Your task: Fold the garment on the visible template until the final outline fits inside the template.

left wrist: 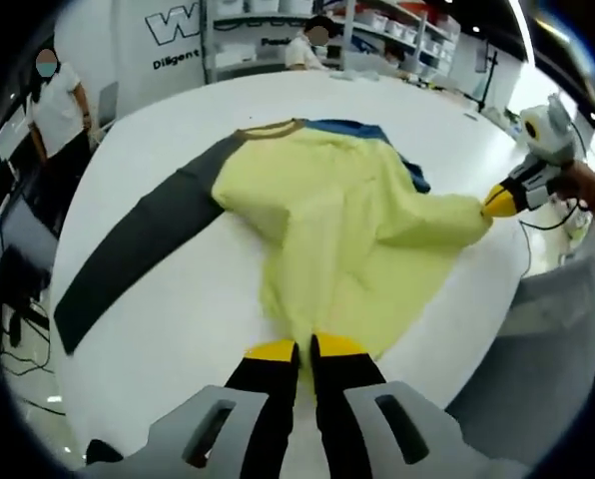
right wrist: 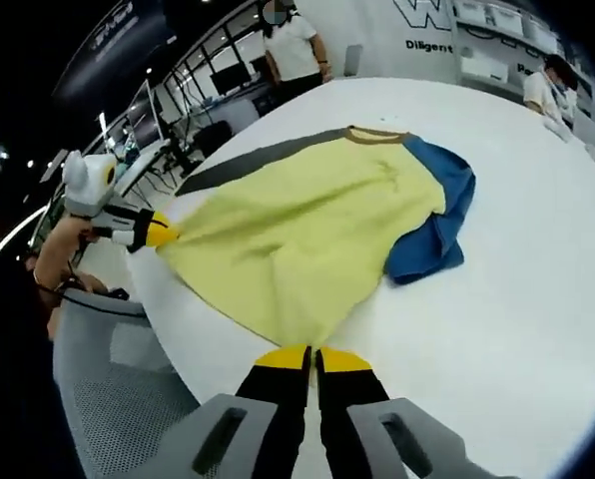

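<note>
A long-sleeved shirt with a yellow body [left wrist: 347, 220] lies on the white table [left wrist: 178, 339], neck away from me. Its dark grey sleeve [left wrist: 138, 249] stretches out flat to the left, and its blue sleeve [left wrist: 409, 168] is bunched at the far side. My left gripper [left wrist: 304, 347] is shut on the yellow hem at the table's near edge. My right gripper [left wrist: 497, 200] pinches the other hem corner, pulling it to a point. In the right gripper view, the right gripper [right wrist: 312, 357] grips the hem, the left gripper [right wrist: 160, 233] holds the far corner, and the blue sleeve [right wrist: 437, 220] lies crumpled.
A grey mesh chair [right wrist: 118, 379] stands just off the table edge below the hem. A person [left wrist: 58, 110] stands at the far left and another [left wrist: 307, 45] works by the shelves behind. White tabletop [right wrist: 517, 299] lies bare beside the blue sleeve.
</note>
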`<state>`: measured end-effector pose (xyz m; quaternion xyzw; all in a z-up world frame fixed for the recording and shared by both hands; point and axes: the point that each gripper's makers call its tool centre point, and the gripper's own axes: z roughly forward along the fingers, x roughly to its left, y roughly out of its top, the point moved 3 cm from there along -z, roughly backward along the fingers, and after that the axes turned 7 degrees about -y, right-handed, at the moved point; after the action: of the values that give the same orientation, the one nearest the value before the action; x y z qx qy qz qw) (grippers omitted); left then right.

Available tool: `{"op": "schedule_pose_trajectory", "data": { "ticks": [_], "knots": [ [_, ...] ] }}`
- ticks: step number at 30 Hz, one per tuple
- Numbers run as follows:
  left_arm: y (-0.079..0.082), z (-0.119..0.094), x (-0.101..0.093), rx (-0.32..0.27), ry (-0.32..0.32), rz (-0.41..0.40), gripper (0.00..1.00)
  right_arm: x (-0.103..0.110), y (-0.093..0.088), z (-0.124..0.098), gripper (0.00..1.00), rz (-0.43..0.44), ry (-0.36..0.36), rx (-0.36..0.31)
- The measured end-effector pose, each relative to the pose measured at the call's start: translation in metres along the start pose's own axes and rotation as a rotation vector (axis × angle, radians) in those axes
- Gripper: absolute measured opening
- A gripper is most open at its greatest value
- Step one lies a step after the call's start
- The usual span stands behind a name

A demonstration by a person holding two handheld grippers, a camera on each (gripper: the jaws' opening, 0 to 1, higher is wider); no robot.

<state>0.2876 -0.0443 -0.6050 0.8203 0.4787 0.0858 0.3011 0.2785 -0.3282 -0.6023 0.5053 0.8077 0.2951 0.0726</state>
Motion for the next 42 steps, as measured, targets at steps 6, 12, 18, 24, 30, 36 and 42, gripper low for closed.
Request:
{"op": "schedule_pose_trajectory", "data": {
  "ticks": [6, 12, 18, 24, 30, 36, 42],
  "knots": [
    [-0.015, 0.005, -0.002, 0.043, 0.028, 0.012, 0.02, -0.010, -0.011, -0.003, 0.00, 0.013, -0.042, 0.042],
    [-0.024, 0.010, -0.001, 0.054, 0.038, -0.002, 0.02, -0.009, -0.023, 0.003, 0.00, 0.039, -0.033, 0.075],
    [-0.029, 0.012, -0.003, 0.062, 0.045, -0.014, 0.02, -0.021, -0.034, 0.007, 0.00, 0.031, -0.095, 0.114],
    [-0.030, 0.007, -0.002, 0.054, 0.043, -0.019, 0.01, -0.030, -0.042, 0.004, 0.00, 0.018, -0.134, 0.147],
    [-0.021, -0.005, 0.023, -0.018, 0.139, -0.032, 0.15, -0.031, -0.042, 0.005, 0.00, 0.015, -0.138, 0.142],
    [-0.035, 0.004, 0.033, 0.017, 0.155, -0.029, 0.25, -0.030, -0.042, 0.005, 0.00, 0.000, -0.142, 0.141],
    [-0.043, 0.013, 0.031, 0.058, 0.118, -0.048, 0.25, -0.031, -0.042, 0.005, 0.00, 0.000, -0.143, 0.137]
  ]
}}
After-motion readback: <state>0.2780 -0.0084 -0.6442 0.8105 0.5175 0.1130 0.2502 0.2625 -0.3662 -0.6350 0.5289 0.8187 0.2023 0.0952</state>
